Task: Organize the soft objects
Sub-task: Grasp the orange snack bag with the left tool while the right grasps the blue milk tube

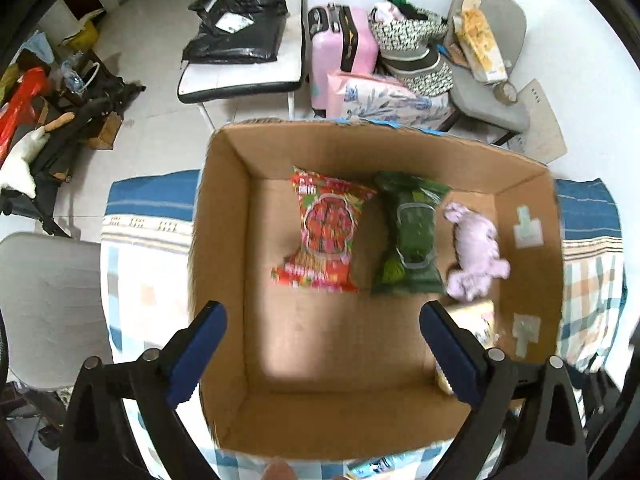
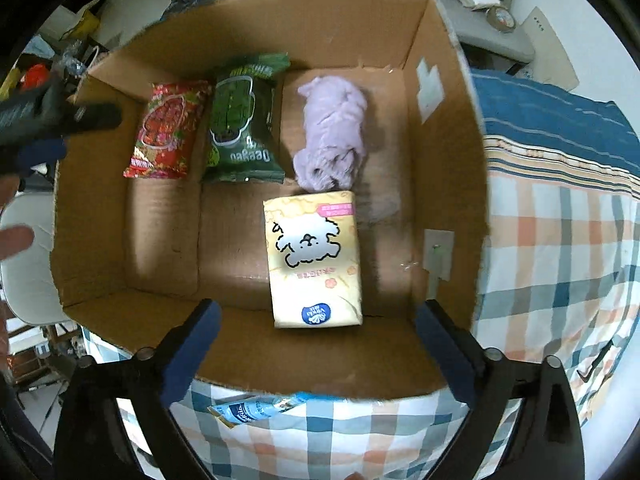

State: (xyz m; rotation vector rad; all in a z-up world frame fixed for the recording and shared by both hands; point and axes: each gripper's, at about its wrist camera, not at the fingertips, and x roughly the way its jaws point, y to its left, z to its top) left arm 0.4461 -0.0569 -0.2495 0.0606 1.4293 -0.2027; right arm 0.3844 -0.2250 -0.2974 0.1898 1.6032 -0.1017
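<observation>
A pink suitcase point(image 1: 344, 52) stands on the pale floor beside a white chair point(image 1: 244, 68) holding a black plastic bag point(image 1: 236, 32). A grey chair point(image 1: 486, 92) carries a yellow box point(image 1: 482, 46). A checked and blue-striped cloth point(image 2: 560, 232) covers the table.

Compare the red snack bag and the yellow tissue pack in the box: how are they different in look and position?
The red snack bag is a crinkled, patterned pouch, while the yellow tissue pack is a smooth block with a cartoon dog on it. The red snack bag lies at the left end of the far row, beside the green bag; the yellow tissue pack lies nearer, below the purple plush toy. Both lie flat on the floor of the cardboard box.
</observation>
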